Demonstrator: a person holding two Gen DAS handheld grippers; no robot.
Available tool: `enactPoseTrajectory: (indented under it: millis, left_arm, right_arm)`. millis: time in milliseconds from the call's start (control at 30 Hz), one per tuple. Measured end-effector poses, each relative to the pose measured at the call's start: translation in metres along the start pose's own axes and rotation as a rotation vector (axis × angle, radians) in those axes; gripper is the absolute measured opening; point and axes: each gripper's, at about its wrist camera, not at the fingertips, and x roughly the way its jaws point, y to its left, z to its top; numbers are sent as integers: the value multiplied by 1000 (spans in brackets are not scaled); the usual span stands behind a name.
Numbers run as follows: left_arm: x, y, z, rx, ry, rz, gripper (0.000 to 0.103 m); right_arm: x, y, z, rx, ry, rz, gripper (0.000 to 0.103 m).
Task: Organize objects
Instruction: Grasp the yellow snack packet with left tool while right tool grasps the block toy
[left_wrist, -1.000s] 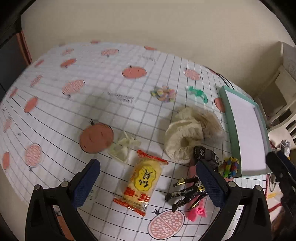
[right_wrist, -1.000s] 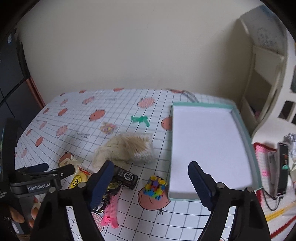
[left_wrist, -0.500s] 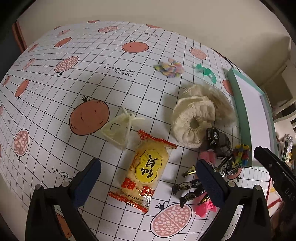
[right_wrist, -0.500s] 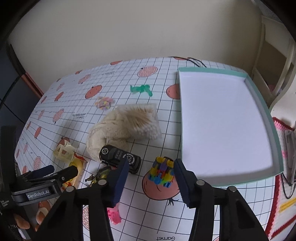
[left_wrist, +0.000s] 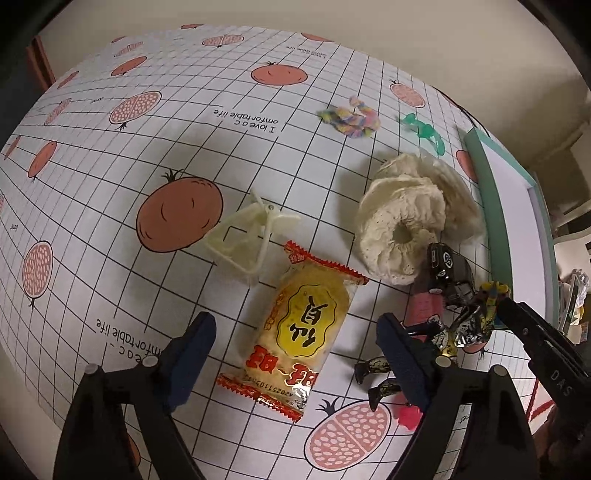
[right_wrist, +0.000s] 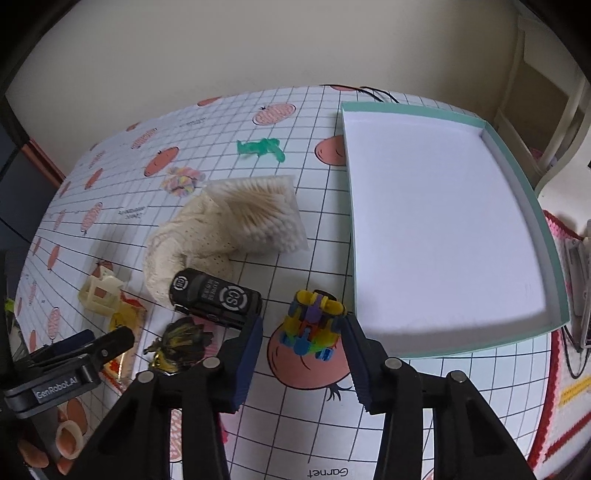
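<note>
1. Now I see my right gripper (right_wrist: 303, 343) low over the table (right_wrist: 303, 435), jaws partly open on either side of the colourful block toy (right_wrist: 314, 321); I cannot tell whether the pads touch it.
2. Block toy sits just beside the near left corner of the teal tray (right_wrist: 550, 236), on a printed tomato.
3. My left gripper (left_wrist: 295, 354) hovers with jaws wide open and nothing held; the yellow snack packet (left_wrist: 303, 328) lies between its fingers on the tablecloth.
4. Black toy car (right_wrist: 214, 299) lies left of the block toy, touching the cream lace cloth (right_wrist: 184, 247).
5. Bag of cotton swabs (right_wrist: 258, 214) rests against the cloth.
6. Green figure (right_wrist: 262, 147) and pastel scrunchie (right_wrist: 181, 181) lie farther back, apart from the rest.
</note>
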Motion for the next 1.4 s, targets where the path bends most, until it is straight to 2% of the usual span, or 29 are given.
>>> enactPoseTrajectory:
  millis: [133, 267, 467, 600, 767, 900, 1400]
  left_arm:
    - [2, 1, -1, -11, 10, 6, 88]
    - [5, 1, -2, -11, 27, 7, 80]
    - [8, 0, -3, -13, 45, 9, 78]
    - [9, -1, -4, -11, 57, 7, 68]
    - [8, -4, -4, 3, 52, 21, 66]
    - [6, -6, -4, 11, 47, 33, 57]
    - [-4, -8, -6, 21, 33, 51, 40]
  right_arm:
    - [6, 1, -1, -8, 14, -21, 46]
    - [11, -1, -2, 2, 26, -24, 45]
    - [17, -1, -2, 14, 34, -26, 45]
    - [19, 1, -2, 16, 32, -25, 44]
    - [23, 6, -1, 9, 33, -25, 41]
    - [26, 6, -2, 13, 37, -25, 39]
    - [24, 4, -1, 27, 18, -9, 38]
